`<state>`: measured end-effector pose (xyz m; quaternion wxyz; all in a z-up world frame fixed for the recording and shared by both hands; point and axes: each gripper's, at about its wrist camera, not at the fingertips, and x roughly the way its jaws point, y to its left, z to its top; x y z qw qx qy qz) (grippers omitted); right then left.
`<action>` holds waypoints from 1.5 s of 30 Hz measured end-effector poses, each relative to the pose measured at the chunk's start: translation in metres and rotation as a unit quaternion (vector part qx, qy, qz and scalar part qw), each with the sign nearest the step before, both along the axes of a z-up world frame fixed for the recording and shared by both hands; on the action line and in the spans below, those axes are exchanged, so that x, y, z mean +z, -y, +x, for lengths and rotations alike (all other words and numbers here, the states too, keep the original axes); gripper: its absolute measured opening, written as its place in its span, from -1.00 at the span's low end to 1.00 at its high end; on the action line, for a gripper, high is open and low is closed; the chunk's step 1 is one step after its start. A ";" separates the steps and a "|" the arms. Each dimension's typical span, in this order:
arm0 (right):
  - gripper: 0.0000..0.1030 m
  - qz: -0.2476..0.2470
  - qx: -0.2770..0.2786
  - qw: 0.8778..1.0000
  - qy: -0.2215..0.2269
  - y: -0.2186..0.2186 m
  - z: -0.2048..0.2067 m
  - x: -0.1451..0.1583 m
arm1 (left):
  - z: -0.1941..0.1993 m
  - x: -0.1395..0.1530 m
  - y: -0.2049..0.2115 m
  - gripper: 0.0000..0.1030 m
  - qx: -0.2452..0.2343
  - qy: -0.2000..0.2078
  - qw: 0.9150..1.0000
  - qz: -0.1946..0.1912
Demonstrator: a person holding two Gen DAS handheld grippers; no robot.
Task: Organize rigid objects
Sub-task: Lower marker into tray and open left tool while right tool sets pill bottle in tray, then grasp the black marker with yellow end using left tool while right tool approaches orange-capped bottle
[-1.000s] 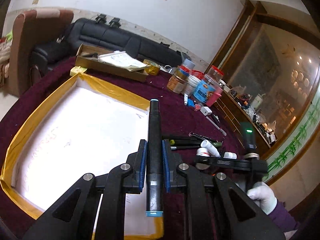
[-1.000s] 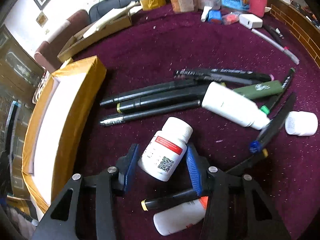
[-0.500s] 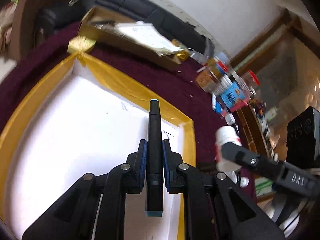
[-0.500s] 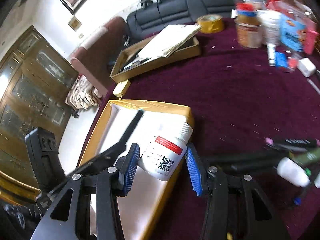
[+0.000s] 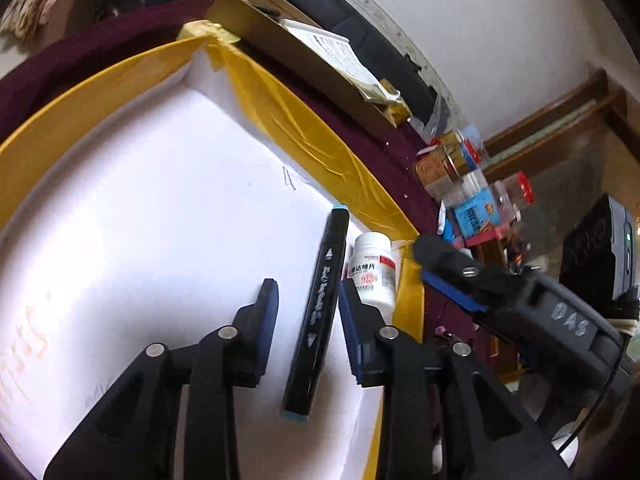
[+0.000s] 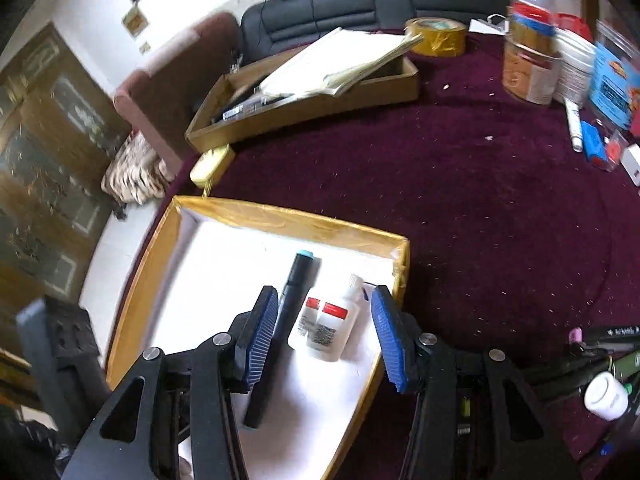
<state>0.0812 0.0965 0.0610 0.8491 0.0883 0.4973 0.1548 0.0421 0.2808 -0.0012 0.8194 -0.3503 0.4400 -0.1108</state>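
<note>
both grippers have let go inside the yellow-rimmed tray: the left gripper, jaws just spread, dropped the black marker, and the right gripper, jaws spread, left the white bottle beside it, so two items look sorted.

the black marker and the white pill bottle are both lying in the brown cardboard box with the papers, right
Not quite. The black marker and the white pill bottle do lie side by side, but in the yellow-taped tray with the white floor, not in the brown cardboard box with the papers. The right wrist view shows both containers at once.
</note>
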 end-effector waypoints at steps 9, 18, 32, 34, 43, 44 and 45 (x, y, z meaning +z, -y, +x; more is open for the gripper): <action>-0.13 0.015 -0.016 0.998 0.051 0.078 -0.071 0.042 | -0.034 0.011 0.011 -0.36 0.008 0.011 1.000 0.007; 0.00 -0.053 -0.114 0.986 0.107 0.182 -0.124 0.042 | -0.099 0.113 0.070 0.44 -0.037 0.153 0.984 0.080; 0.00 -0.027 -0.202 0.971 0.127 0.319 -0.161 -0.010 | -0.131 0.054 0.236 0.44 -0.206 0.144 0.933 0.258; 0.01 -0.012 -0.208 0.969 0.133 0.333 -0.163 -0.017 | -0.133 0.045 0.248 0.44 -0.217 0.137 0.925 0.280; 0.01 0.047 -0.211 0.969 0.119 0.357 -0.165 -0.040 | -0.132 0.022 0.285 0.44 -0.239 0.136 0.896 0.348; 0.01 0.047 -0.207 0.970 0.116 0.357 -0.164 -0.042 | -0.132 0.020 0.287 0.37 -0.247 0.132 0.895 0.347; 0.01 0.045 -0.204 0.972 0.113 0.356 -0.163 -0.042 | -0.131 0.018 0.291 0.08 -0.264 0.122 0.894 0.341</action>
